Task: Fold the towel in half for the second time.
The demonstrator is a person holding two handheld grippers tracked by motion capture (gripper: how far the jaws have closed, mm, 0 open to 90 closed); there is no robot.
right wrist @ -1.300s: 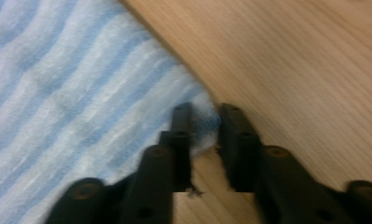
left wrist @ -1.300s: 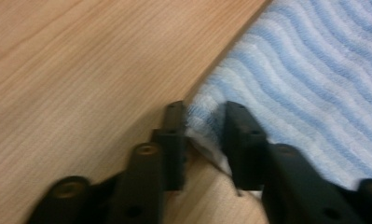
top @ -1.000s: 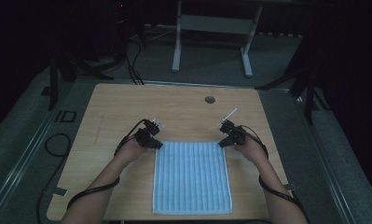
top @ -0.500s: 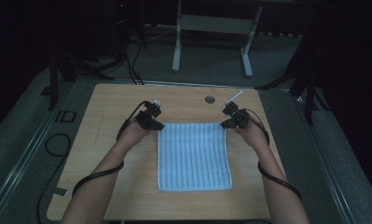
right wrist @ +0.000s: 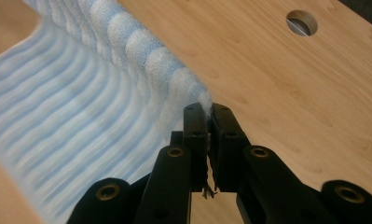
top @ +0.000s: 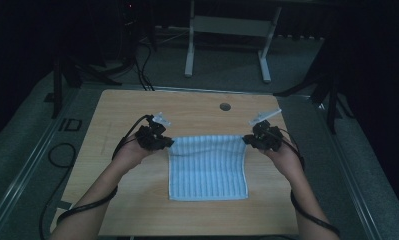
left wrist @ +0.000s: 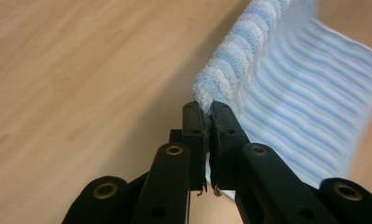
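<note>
The left gripper (top: 159, 141) and right gripper (top: 254, 140) are each clamping their jaws on a far corner of the towel (top: 208, 170), lifting that edge off the tabletop (top: 137, 107).

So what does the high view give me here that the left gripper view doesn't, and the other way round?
High view alone: both hand-held grippers, left hand-held gripper and right hand-held gripper, each at a far corner of the striped towel, plus the whole towel, the cable hole and the person's forearms. Left gripper view alone: its jaws shut tight on the towel's corner, loose threads hanging between them, and the ribbed weave up close. Both share the blue-and-white towel and the wooden table.
</note>
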